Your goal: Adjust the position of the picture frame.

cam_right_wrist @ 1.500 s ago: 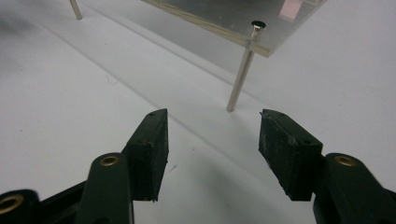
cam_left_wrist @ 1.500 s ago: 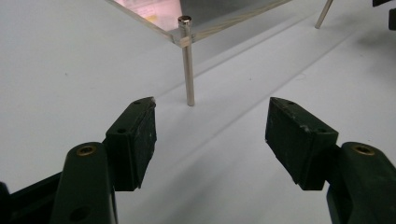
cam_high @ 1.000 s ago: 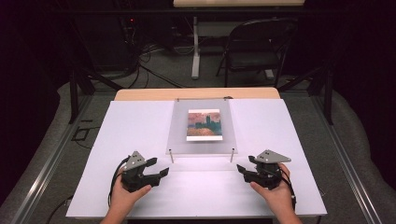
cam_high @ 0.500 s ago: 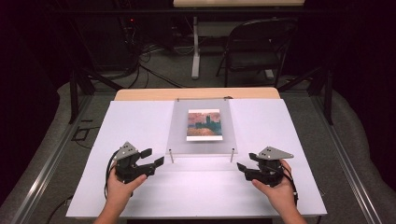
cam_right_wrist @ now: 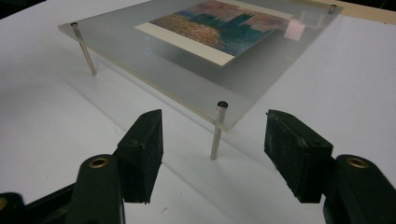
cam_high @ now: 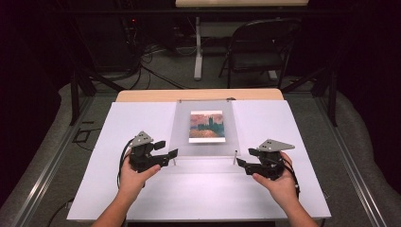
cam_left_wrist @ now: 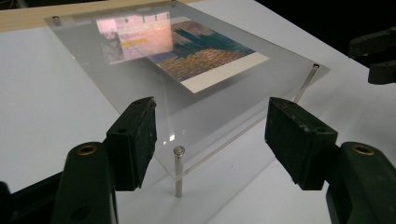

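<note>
Left claw (cam_high: 166, 150) and right claw (cam_high: 245, 159), both agape, flank the near edge of the clear panel (cam_high: 204, 142)

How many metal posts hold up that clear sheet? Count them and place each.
4, one under each corner of the clear sheet: near left post, near right post, far left post, far right post. None looks hidden.

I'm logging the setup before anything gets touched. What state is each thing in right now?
Clear plate: raised on four metal posts above the white table, level, untouched.
Picture: lying flat on the clear plate, face up.
Left gripper: open, held in the person's hand, aimed at the plate's near left corner post, not touching it.
Right gripper: open, hand-held, facing the near right corner post, apart from it.
Folding chair: unfolded, beyond the table.
</note>
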Demonstrator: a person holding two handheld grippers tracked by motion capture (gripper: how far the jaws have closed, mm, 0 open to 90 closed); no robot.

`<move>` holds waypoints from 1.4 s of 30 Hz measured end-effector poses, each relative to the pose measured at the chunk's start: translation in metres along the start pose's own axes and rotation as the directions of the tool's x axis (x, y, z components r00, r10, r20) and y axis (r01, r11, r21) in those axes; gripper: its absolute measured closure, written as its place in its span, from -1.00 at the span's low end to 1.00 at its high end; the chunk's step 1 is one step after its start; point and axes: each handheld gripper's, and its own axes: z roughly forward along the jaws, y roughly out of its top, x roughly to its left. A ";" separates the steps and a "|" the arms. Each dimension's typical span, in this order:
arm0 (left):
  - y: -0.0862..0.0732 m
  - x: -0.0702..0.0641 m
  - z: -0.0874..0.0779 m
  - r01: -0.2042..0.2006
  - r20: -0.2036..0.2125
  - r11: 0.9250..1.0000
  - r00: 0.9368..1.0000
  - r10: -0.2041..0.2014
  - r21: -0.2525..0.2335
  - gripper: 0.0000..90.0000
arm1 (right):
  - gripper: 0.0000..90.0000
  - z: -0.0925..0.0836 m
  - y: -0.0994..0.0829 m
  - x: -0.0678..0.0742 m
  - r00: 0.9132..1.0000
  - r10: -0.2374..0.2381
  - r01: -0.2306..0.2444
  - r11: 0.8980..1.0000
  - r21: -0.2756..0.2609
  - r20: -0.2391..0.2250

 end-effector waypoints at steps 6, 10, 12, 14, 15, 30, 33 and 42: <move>0.012 0.007 0.006 0.011 -0.001 0.999 1.000 -0.011 0.034 -0.24 | -0.18 0.010 0.007 -0.008 1.000 0.014 -0.013 1.000 0.028 -0.008; 0.024 0.015 0.004 0.016 -0.021 0.999 1.000 -0.015 0.049 -0.23 | -0.18 0.015 0.016 -0.018 0.999 0.046 -0.045 0.998 0.043 -0.011; 0.031 0.020 0.004 0.020 -0.026 0.998 0.999 -0.019 0.051 -0.24 | -0.18 0.016 0.024 -0.023 0.998 0.058 -0.057 0.997 0.049 -0.009; 0.038 0.024 0.004 0.037 -0.027 0.998 0.999 -0.036 0.049 -0.24 | -0.18 0.018 0.033 -0.028 0.998 0.057 -0.056 0.997 0.044 0.001; 0.041 0.027 0.005 0.048 -0.027 0.998 0.999 -0.047 0.045 -0.24 | -0.18 0.019 0.038 -0.031 0.998 0.055 -0.056 0.998 0.043 0.006; 0.079 0.058 0.023 0.126 -0.074 0.992 0.989 -0.124 0.020 -0.23 | -0.18 0.044 0.091 -0.061 0.994 0.100 -0.101 0.995 0.021 0.046; 0.083 0.062 0.029 0.112 -0.099 0.993 0.989 -0.110 0.020 -0.23 | -0.18 0.051 0.097 -0.066 0.992 0.110 -0.112 0.993 0.024 0.053; 0.082 0.071 0.055 0.143 -0.112 0.989 0.984 -0.137 0.040 -0.23 | -0.16 0.080 0.102 -0.078 0.986 0.145 -0.149 0.988 0.042 0.080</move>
